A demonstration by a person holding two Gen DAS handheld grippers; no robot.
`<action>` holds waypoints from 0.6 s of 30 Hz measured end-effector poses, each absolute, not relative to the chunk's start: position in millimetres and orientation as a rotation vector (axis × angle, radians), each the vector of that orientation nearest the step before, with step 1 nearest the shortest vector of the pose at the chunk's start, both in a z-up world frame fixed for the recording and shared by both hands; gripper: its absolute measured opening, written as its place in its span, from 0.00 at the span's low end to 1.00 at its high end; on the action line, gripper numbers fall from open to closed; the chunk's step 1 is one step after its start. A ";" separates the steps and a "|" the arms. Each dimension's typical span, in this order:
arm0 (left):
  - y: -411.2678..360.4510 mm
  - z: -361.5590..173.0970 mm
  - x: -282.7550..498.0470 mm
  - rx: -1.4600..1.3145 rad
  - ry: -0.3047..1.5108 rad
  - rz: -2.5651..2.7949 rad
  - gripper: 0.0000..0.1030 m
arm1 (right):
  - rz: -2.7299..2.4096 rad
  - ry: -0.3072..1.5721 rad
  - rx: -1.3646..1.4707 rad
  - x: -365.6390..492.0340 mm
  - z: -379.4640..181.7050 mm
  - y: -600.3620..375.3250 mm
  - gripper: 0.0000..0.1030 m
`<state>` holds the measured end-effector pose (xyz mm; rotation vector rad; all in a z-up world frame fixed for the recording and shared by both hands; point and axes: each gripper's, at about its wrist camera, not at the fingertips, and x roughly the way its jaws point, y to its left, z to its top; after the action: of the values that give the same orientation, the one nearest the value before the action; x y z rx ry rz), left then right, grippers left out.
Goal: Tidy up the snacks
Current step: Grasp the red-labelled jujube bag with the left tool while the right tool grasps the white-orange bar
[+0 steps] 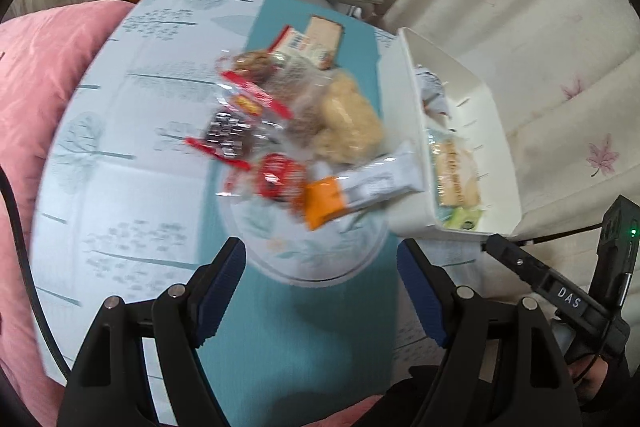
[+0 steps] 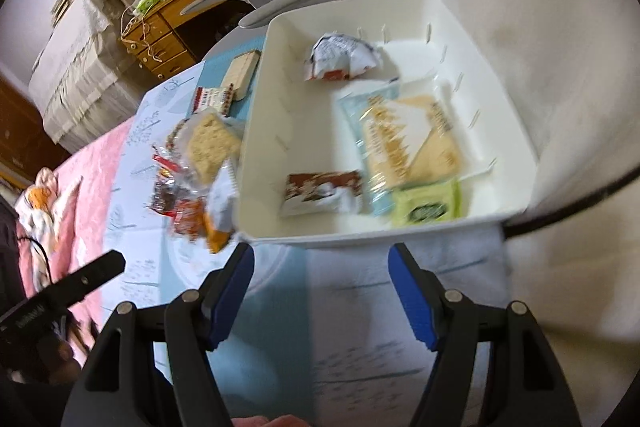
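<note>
Snacks (image 1: 296, 131): mixed wrapped packets, heaped on a plate (image 1: 320, 255).
Bin (image 2: 400, 227): white, several packets inside.
Left gripper (image 1: 320, 279): jaws apart, nothing between them.
Right gripper (image 2: 320, 287): jaws apart, nothing between them.

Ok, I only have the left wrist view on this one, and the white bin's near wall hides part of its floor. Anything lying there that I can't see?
Observer: Yes, a brown packet lies flat in the white bin, beside the big cracker pack.
Operator: Is the right gripper carrying anything?
Observer: No. The right gripper is open, with nothing between its pads.
Operator: Is it over the bin?
Observer: No, it points at the tablecloth, just short of the bin's near wall.
</note>
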<state>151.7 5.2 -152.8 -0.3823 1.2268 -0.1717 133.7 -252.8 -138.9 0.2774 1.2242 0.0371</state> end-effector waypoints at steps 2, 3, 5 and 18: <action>21.5 -150.6 150.5 -0.363 1.231 -0.175 0.78 | 0.014 1.227 0.307 129.6 -140.1 -237.4 0.68; 30.9 -149.7 149.9 -0.351 1.234 -0.180 0.78 | 0.004 1.228 0.322 127.7 -140.8 -230.2 0.68; 46.9 -148.9 149.7 -0.328 1.245 -0.190 0.78 | -0.012 1.233 0.350 124.5 -143.1 -215.8 0.68; 122.3 -152.7 157.4 -0.163 1.289 -0.251 0.78 | -0.138 1.244 0.463 99.2 -167.3 -131.4 0.68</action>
<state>157.4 122.3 -152.7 -0.1626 1.2886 -0.2509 99.2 -131.4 -167.3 0.4632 1.2442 -0.1379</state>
